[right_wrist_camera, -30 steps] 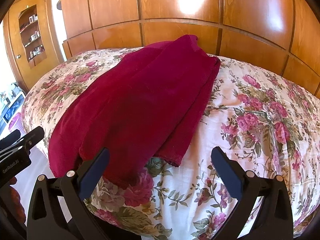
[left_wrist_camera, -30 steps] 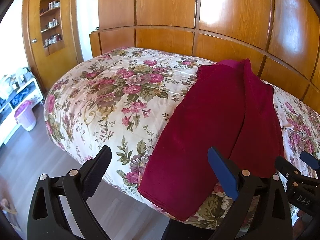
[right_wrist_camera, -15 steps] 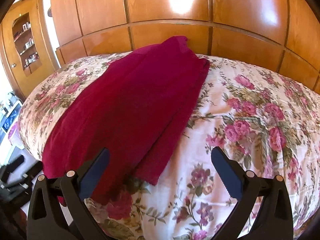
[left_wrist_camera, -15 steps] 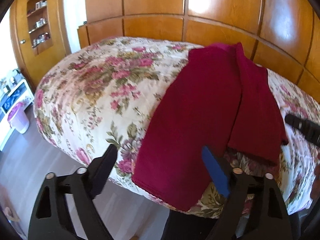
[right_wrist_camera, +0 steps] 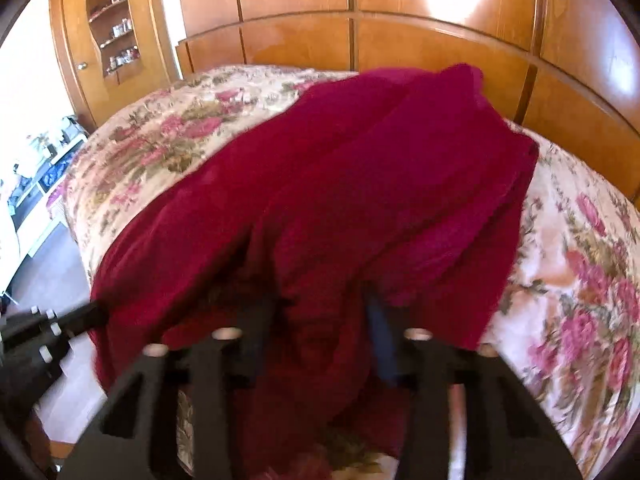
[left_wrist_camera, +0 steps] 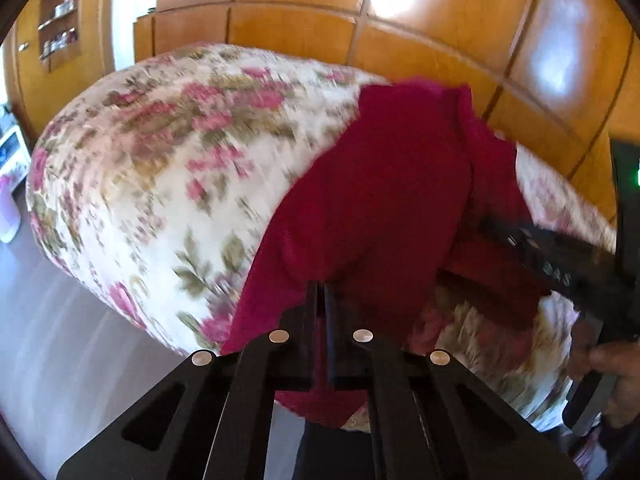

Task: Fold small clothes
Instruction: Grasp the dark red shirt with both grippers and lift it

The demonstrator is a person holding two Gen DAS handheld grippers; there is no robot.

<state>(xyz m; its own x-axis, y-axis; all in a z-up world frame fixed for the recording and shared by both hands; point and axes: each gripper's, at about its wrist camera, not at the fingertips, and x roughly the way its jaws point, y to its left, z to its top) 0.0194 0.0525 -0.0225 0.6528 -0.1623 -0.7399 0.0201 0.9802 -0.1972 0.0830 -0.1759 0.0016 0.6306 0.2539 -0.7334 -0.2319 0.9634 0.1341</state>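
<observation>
A dark red garment (left_wrist_camera: 392, 200) lies lengthwise on a floral bedspread (left_wrist_camera: 168, 168), its near hem over the bed's front edge. My left gripper (left_wrist_camera: 321, 292) is shut on the hem's near left part. In the right wrist view the garment (right_wrist_camera: 360, 184) fills the middle. My right gripper (right_wrist_camera: 320, 308) has its fingers partly closed with the hem's right part bunched between them; blur hides whether they clamp it. The right gripper also shows in the left wrist view (left_wrist_camera: 560, 264).
A wooden headboard (right_wrist_camera: 400, 44) and panelled wall stand behind the bed. A wooden cabinet with shelves (right_wrist_camera: 112, 32) is at the far left. A white low shelf unit (right_wrist_camera: 36, 184) stands on the floor to the left.
Both grippers moved forward onto the garment's near hem. The left jaws went from open to shut on the cloth. The right jaws narrowed around the cloth, which has bunched up.
</observation>
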